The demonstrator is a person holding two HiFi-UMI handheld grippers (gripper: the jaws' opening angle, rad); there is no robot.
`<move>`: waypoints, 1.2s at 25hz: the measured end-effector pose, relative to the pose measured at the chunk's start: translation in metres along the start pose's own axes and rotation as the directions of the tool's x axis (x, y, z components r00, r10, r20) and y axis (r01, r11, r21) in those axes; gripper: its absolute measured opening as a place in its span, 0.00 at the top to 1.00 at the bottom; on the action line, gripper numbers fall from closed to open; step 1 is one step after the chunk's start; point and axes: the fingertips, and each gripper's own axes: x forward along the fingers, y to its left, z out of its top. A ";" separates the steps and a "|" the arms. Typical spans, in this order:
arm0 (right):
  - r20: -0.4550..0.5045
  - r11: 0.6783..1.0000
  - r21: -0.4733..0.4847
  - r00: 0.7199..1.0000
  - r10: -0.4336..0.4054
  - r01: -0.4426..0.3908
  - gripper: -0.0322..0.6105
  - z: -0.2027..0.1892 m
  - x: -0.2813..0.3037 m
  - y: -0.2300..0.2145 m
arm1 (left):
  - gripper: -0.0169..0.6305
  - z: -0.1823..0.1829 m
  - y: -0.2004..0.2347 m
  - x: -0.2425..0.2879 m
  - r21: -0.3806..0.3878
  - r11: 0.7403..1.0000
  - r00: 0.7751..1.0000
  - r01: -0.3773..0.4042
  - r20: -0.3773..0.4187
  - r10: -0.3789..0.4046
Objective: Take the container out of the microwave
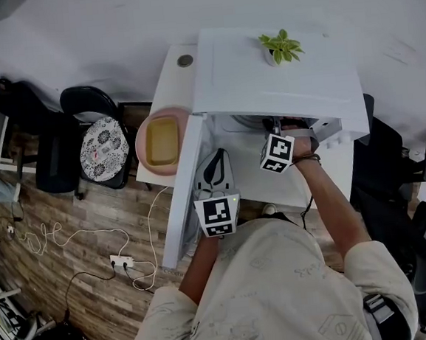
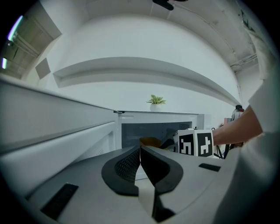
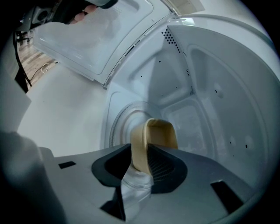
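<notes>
Microwave (image 3: 210,87) interior: container (image 3: 161,131) rim between right hand-held gripper (image 3: 140,154) jaws

a plant (image 1: 281,46) stands on the microwave (image 1: 250,81). the container (image 3: 161,131) sits inside it. a plate (image 1: 141,146) lies left of it.

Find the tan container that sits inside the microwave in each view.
Head view: not in it; the top of the microwave hides it.
Left gripper view: the tan container is at centre, inside the dark cavity opening.
Right gripper view: low centre, its wall between that gripper's jaws.
Shared landmark: the microwave, seen from above, from the front, and from inside.
</notes>
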 end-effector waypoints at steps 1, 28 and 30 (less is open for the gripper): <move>-0.002 1.000 -0.002 1.000 -0.004 0.004 0.75 0.001 0.000 -0.001 | 0.96 0.000 0.000 0.000 -0.001 1.000 1.000 0.000 0.000 0.000; -0.018 0.999 -0.040 0.999 -0.029 0.028 0.89 0.001 -0.004 -0.001 | 0.96 -0.003 -0.007 0.000 -0.006 1.000 1.000 0.011 -0.007 -0.011; -0.016 0.999 -0.039 1.000 -0.027 0.026 0.90 0.001 -0.005 0.000 | 0.96 -0.003 -0.007 0.000 -0.007 1.000 1.000 0.011 -0.007 -0.011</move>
